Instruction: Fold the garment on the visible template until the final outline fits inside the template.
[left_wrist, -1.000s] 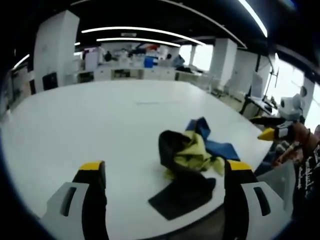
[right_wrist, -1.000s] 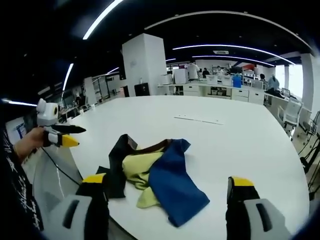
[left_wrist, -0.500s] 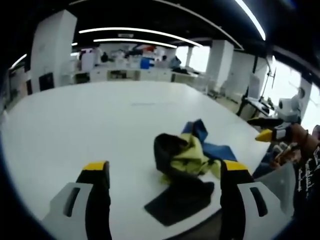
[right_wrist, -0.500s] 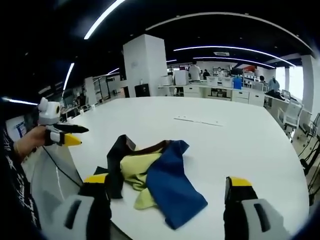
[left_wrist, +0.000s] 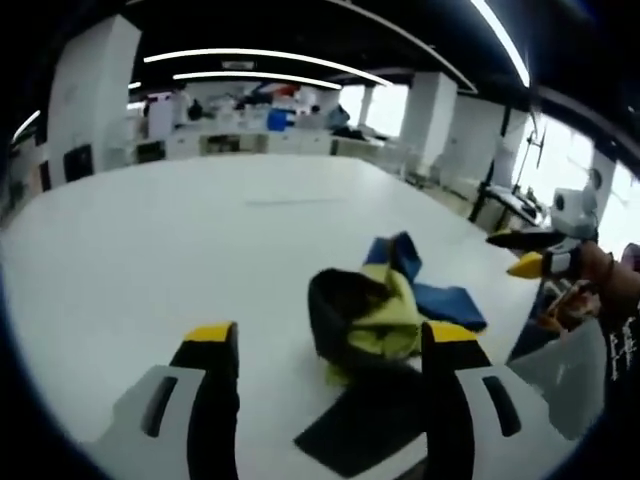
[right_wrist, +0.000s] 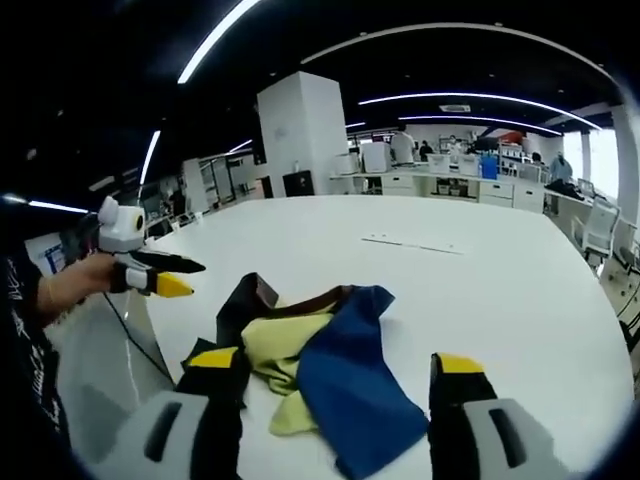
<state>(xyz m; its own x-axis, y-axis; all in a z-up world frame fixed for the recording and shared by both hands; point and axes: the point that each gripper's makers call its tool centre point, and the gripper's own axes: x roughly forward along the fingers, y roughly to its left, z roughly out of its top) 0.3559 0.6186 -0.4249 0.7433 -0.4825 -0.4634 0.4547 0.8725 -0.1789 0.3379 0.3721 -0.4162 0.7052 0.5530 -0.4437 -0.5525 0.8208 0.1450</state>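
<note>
Big open office hall, dark ceiling (right_wrist: 420, 60) streaked with long curved light strips (left_wrist: 260, 55). Broad white table (left_wrist: 180, 240) running far back, a thin pale strip (right_wrist: 410, 243) lying flat on it. White square pillar (right_wrist: 300, 135) rising behind. Desks and cabinets (left_wrist: 250, 140) cluttered along the far wall. Bright windows (left_wrist: 575, 160) glowing off to one side. Office chair (right_wrist: 598, 228) at the table's edge.

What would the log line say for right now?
garment: crumpled on white table, unfolded | left gripper: open, empty, above table | right gripper: open, empty, near garment | contact: none
</note>
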